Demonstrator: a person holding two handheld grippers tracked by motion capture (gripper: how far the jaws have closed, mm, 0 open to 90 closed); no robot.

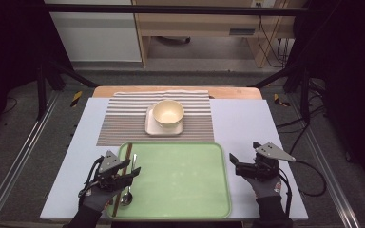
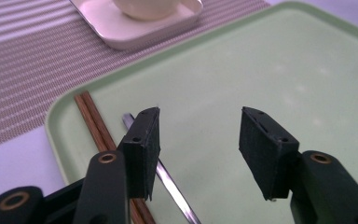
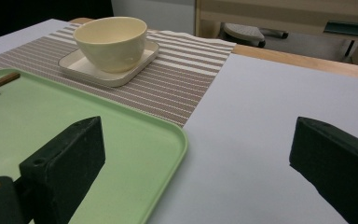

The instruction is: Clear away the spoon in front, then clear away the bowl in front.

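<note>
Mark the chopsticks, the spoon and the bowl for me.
chopsticks (image 1: 125,164): high view, mid-shaft above the gripper.
spoon (image 1: 126,198): high view, its bowl end.
bowl (image 1: 168,114): high view, inner hollow.

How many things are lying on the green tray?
2: a pair of brown chopsticks along the left edge of the tray, and a metal spoon just beside them. The left gripper hovers over both.

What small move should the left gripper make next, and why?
Probably lift the left gripper clear of the green tray. Its jaws stand open with nothing between them, while the spoon and chopsticks lie flat along the tray's left edge, apparently already set down.
</note>
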